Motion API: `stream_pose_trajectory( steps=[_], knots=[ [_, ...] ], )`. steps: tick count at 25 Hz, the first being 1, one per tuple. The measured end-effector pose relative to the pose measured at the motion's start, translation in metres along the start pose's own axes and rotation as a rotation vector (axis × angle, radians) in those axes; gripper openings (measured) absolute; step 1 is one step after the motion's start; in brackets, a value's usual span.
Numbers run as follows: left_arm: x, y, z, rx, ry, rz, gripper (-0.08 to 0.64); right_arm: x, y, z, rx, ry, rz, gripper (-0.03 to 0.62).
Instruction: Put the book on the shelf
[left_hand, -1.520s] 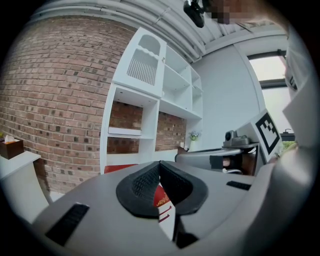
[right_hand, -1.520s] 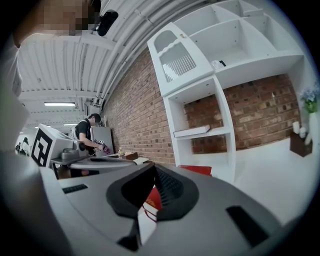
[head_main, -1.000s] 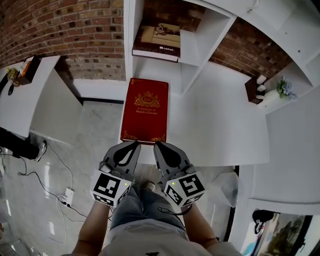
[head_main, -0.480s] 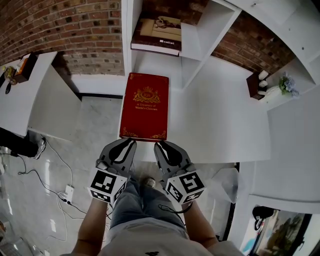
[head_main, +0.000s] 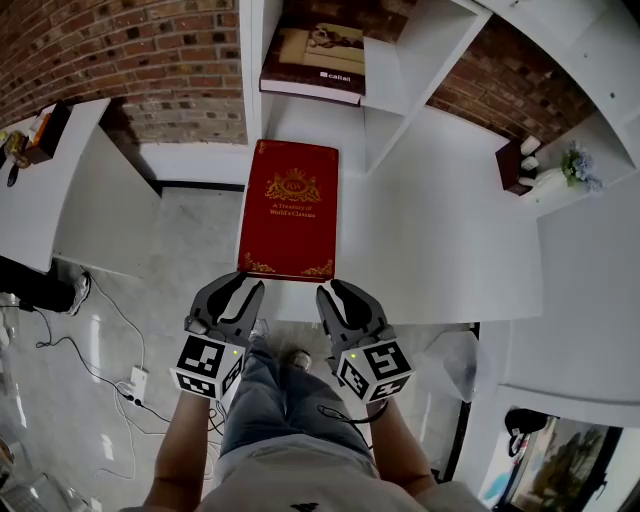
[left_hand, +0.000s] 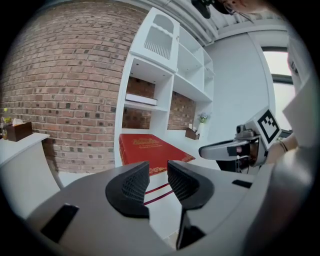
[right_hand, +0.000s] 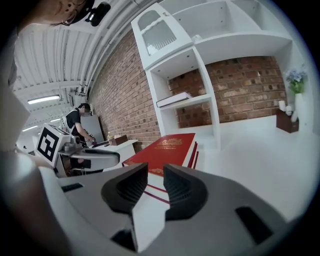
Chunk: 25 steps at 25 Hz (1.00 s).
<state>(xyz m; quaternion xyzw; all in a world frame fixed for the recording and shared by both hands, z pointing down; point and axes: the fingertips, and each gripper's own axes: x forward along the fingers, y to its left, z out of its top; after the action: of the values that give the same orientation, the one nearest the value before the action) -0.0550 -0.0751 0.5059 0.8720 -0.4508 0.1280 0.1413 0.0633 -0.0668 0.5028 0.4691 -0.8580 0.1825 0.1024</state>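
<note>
A red hardcover book (head_main: 290, 210) with gold lettering lies flat on the white ledge (head_main: 430, 230) at the foot of the shelf unit, its near edge facing me. My left gripper (head_main: 238, 292) hangs just short of the book's near left corner, and my right gripper (head_main: 338, 295) just short of the near right corner. Neither touches the book. Both sets of jaws are opening with nothing between the pads. The book (left_hand: 147, 147) shows beyond the left gripper (left_hand: 157, 177) in the left gripper view. It (right_hand: 167, 147) also lies ahead of the right gripper (right_hand: 156, 182).
A brown book (head_main: 315, 60) lies in the shelf compartment above. A small dark box (head_main: 510, 165) and a flower vase (head_main: 565, 170) stand at the right. A side table (head_main: 60, 200) with a tissue box (head_main: 45, 130) is at the left. Cables and a power strip (head_main: 135, 385) lie on the floor.
Both grippers have let go of the book's near edge, opened and drawn back toward me. The book stays flat on the ledge.
</note>
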Motion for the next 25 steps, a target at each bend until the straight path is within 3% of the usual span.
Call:
stream_pose_trajectory(
  steps=[7,16,25],
  knots=[
    [0.004,0.013,-0.013,-0.001,0.029,0.021,0.123,0.004,-0.012,-0.014,0.003,0.038,-0.020,0.114],
    [0.005,0.020,-0.017,0.047,0.002,0.014,0.134,0.012,-0.018,-0.027,-0.009,0.078,-0.026,0.127],
    [0.005,0.034,-0.030,0.035,0.031,0.032,0.147,0.019,-0.017,-0.032,-0.018,0.096,-0.024,0.132]
  ],
)
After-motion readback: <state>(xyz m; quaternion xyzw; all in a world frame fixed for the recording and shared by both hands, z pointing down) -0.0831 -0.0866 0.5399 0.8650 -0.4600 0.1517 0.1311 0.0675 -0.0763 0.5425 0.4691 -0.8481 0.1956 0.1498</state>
